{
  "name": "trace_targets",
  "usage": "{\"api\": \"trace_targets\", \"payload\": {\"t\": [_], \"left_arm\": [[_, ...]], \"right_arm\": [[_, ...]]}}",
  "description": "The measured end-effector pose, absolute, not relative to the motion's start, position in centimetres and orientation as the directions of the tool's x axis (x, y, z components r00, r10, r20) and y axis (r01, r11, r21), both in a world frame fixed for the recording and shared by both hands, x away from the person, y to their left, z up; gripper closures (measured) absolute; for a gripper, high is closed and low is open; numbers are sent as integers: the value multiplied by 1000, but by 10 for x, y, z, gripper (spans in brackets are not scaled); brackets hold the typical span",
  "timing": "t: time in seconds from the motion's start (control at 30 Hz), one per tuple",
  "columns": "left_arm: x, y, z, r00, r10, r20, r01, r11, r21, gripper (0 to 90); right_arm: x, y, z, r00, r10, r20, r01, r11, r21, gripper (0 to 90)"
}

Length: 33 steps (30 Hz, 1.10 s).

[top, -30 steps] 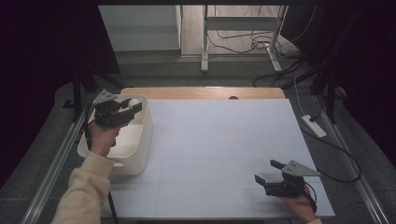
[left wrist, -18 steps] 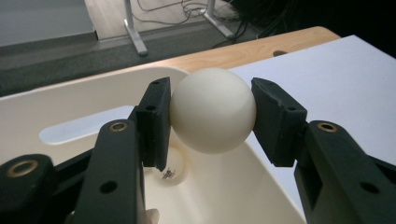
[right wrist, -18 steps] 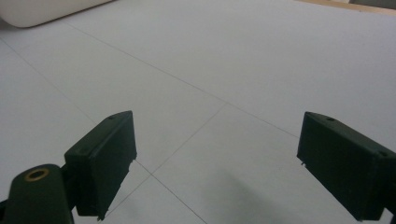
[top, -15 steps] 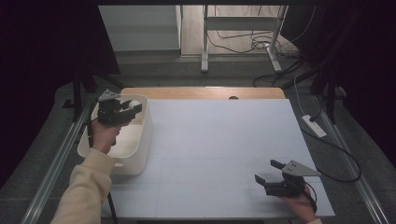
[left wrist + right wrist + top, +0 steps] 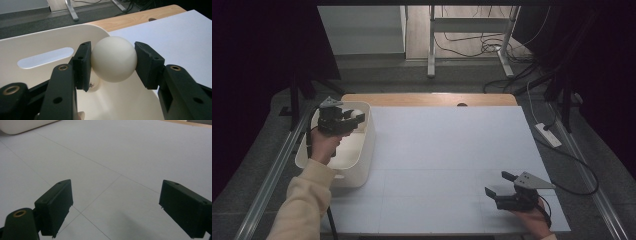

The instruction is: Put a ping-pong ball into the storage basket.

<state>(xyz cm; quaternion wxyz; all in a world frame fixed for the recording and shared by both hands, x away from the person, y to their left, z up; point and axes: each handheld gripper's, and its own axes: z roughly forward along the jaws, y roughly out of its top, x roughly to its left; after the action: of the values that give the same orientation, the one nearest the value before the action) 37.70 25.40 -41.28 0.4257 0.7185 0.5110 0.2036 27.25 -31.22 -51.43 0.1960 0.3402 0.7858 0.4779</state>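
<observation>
Left gripper view: the cream ball (image 5: 113,59) sits squarely between the two black pads (image 5: 83,65), pinched on both sides, so the left gripper (image 5: 113,62) is clamped on it. The ball hangs over the white tub (image 5: 45,45), near its far rim. It is smooth, matte, evenly round and unmarked. The tub looks like moulded plastic with rounded corners and a slotted handle hole. In the high view the right gripper (image 5: 498,183) rests low over the pale, faintly lined table sheet (image 5: 447,150), its jaws spread wide with nothing between them.
</observation>
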Motion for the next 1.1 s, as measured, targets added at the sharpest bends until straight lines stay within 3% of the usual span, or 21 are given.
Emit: {"api": "trace_targets", "payload": {"t": [0.53, 0.77, 1.1], "left_arm": [[373, 253, -411, 397, 906, -149, 546, -102, 831, 499], [366, 253, -404, 391, 908, -151, 505, -75, 860, 249], [349, 249, -392, 478, 859, -184, 450, -59, 891, 188]], "right_arm": [[273, -313, -514, -692, 722, 18, 347, 311, 885, 116], [273, -313, -514, -692, 721, 18, 346, 310, 885, 116], [273, -313, -514, -692, 721, 18, 347, 311, 885, 116]]}}
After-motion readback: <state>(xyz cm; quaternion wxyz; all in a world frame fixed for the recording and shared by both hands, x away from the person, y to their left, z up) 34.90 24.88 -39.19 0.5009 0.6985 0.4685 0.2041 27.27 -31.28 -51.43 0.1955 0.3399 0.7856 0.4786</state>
